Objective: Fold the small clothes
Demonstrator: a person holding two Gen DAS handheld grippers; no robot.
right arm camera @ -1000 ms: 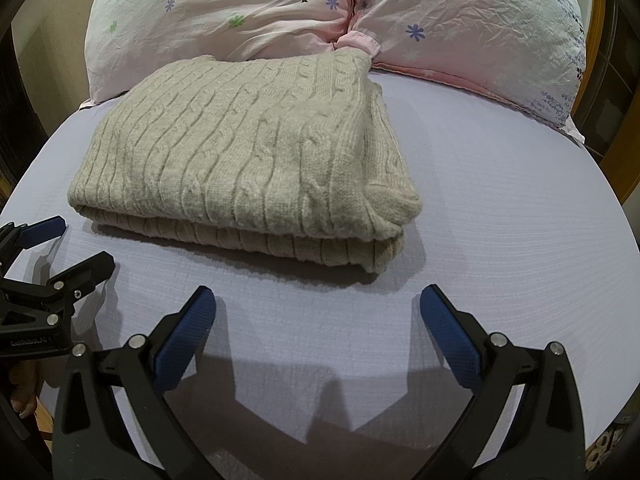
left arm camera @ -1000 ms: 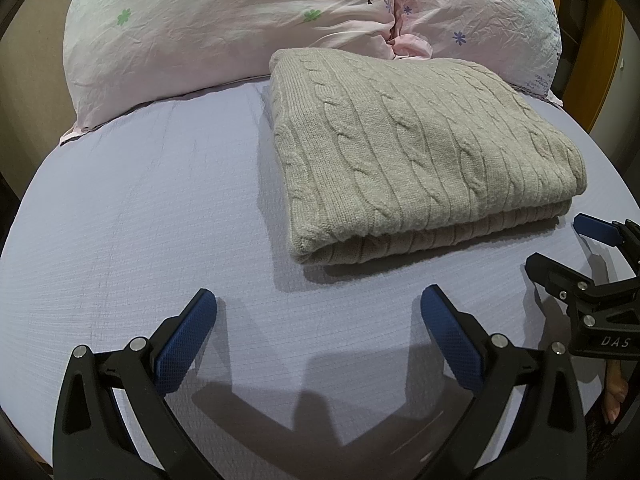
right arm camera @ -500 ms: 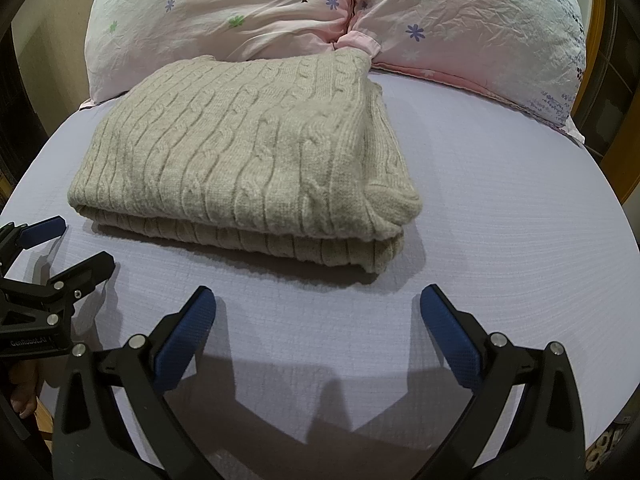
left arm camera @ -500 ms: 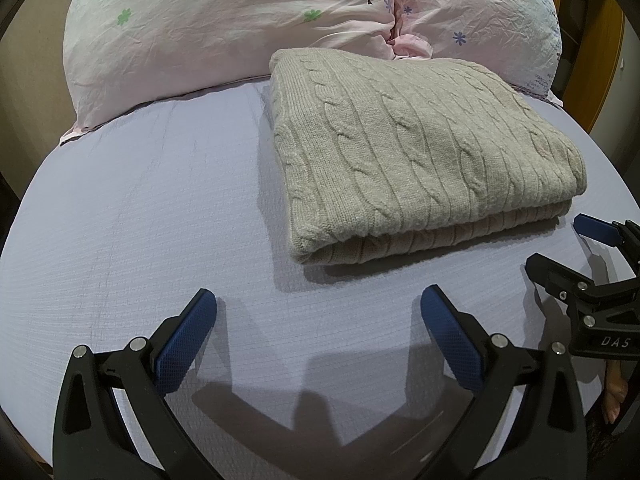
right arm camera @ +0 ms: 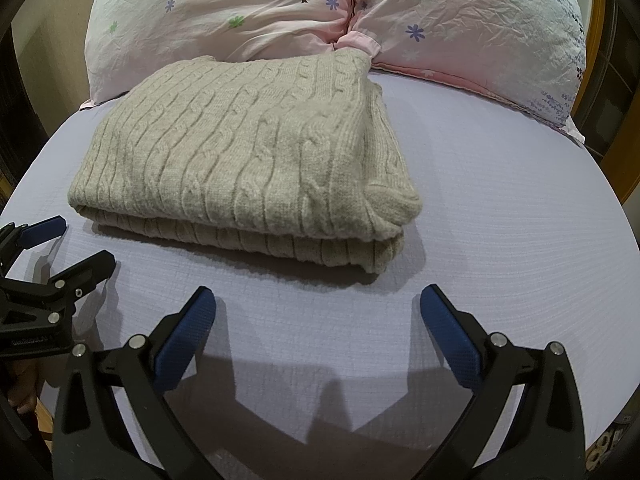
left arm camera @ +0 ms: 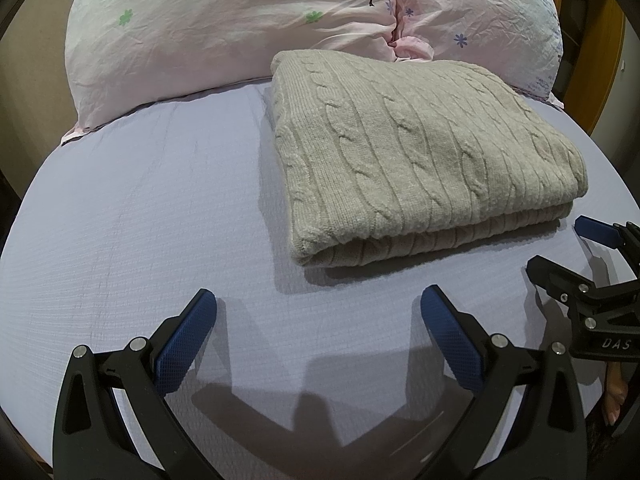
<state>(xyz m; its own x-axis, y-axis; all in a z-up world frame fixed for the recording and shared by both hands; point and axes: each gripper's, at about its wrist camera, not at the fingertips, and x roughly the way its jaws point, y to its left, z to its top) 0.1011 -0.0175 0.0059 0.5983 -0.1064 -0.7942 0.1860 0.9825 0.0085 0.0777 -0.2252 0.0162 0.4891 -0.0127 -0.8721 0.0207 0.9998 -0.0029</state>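
Already your beige cable-knit sweater [left arm camera: 420, 152] lies folded on the lavender bed sheet [left arm camera: 140, 208], centre-right in the left wrist view and centre-left in the right wrist view, its far edge against the pink pillows [right arm camera: 280, 12]. Your left hand-held gripper [left arm camera: 318, 312] and right hand-held gripper [right arm camera: 318, 310] are both spread wide and empty, just short of its near edge. That edge, the long axis, runs across the frame, so both sit about equally near.

Beige cable-knit sweater [left arm camera: 420, 152] lies folded into a compact rectangular stack, at least two thick layers visible at the near edge. Flat, top face smooth, cables running front to back. Near right corner [right arm camera: 394, 204] forms a rounded, bulging fold. Far edge touches the two pillows at their junction. Nothing grips it; it rests free.
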